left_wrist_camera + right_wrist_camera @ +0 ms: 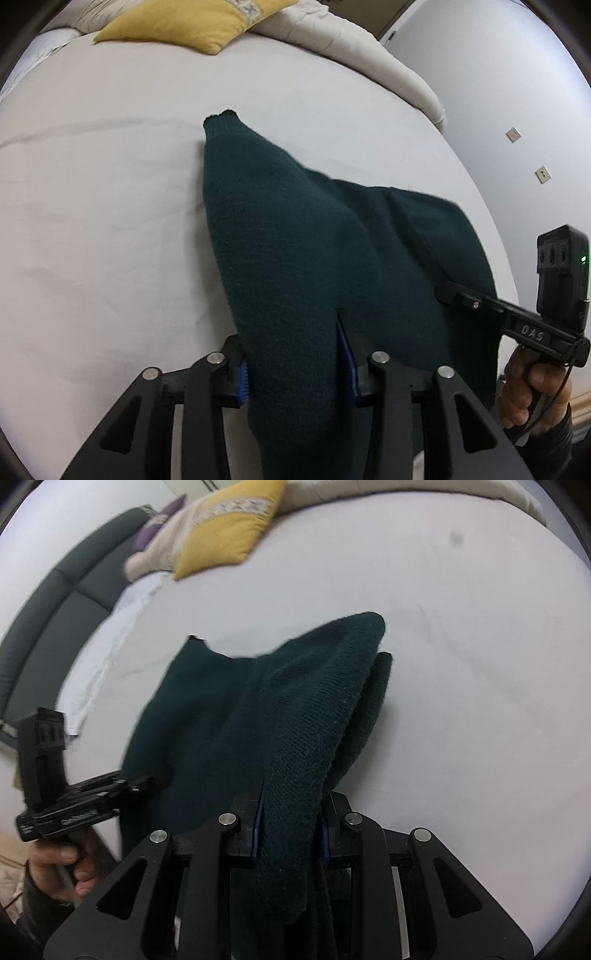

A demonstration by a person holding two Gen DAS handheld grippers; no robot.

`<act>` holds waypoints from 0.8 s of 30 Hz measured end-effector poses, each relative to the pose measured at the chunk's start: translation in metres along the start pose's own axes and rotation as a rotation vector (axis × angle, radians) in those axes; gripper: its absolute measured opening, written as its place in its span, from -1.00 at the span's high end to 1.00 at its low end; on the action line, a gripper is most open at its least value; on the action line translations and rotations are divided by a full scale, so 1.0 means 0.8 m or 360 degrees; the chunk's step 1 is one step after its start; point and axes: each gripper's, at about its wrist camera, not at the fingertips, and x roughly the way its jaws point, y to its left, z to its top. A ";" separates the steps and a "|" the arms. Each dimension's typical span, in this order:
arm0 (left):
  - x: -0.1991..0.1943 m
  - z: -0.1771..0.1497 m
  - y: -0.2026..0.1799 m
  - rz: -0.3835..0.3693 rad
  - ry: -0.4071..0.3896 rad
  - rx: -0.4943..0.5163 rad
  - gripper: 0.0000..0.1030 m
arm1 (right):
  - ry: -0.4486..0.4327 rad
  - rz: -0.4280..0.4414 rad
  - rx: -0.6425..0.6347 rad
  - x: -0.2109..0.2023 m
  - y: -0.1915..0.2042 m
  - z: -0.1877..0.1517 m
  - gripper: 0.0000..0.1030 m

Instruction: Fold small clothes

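Dark green knit sweater (332, 240) hangs between my two tools over the white bed (110, 221); left gripper (297, 373) and right gripper (290, 834) each pinch a bunched edge, I judge so I can carry one half over the other

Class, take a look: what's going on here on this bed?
A person is folding a dark green sweater on a white bed, a handheld gripper in each hand. The left gripper and the right gripper each have a bunch of the knit between their fingers. A yellow cushion lies at the far end.
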 end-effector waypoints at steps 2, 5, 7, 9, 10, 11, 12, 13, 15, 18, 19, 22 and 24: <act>0.005 0.000 0.006 -0.0022 -0.0002 -0.0010 0.04 | 0.0021 0.0029 0.0057 0.018 -0.015 -0.003 0.60; 0.013 0.000 0.012 -0.0048 0.0004 -0.0013 -0.14 | 0.0027 0.0166 0.0174 0.031 -0.046 -0.012 0.55; 0.020 0.001 0.024 -0.0108 0.0006 -0.0048 -0.18 | 0.0016 0.0254 0.0209 0.037 -0.066 -0.015 0.55; 0.022 -0.001 0.035 -0.0157 -0.0001 -0.0090 -0.19 | 0.0000 0.0328 0.0222 0.043 -0.080 -0.016 0.54; 0.021 -0.003 0.036 -0.0165 -0.0012 -0.0088 -0.19 | -0.0009 0.0367 0.0231 0.043 -0.087 -0.017 0.53; 0.019 -0.006 0.037 -0.0167 -0.0024 -0.0085 -0.20 | -0.0020 0.0411 0.0247 0.044 -0.092 -0.020 0.53; 0.018 -0.008 0.038 -0.0179 -0.0034 -0.0093 -0.20 | -0.0023 0.0437 0.0258 0.047 -0.096 -0.017 0.52; 0.017 -0.008 0.041 -0.0200 -0.0039 -0.0113 -0.20 | -0.0024 0.0460 0.0269 0.049 -0.098 -0.015 0.51; 0.014 -0.009 0.048 -0.0239 -0.0040 -0.0163 -0.20 | -0.0030 0.0453 0.0286 0.041 -0.099 -0.017 0.40; -0.002 -0.013 0.047 -0.0193 -0.0066 -0.0173 -0.20 | -0.0101 0.0306 0.0277 0.014 -0.099 -0.026 0.18; -0.010 -0.015 0.048 -0.0162 -0.0090 -0.0177 -0.20 | -0.0114 0.0263 0.0280 0.004 -0.103 -0.028 0.16; -0.039 -0.019 0.052 -0.0075 -0.0209 -0.0228 -0.20 | -0.0187 0.0134 0.0372 -0.024 -0.118 -0.032 0.15; -0.060 -0.022 0.059 -0.0019 -0.0294 -0.0274 -0.16 | -0.0238 0.0035 0.0449 -0.046 -0.131 -0.038 0.11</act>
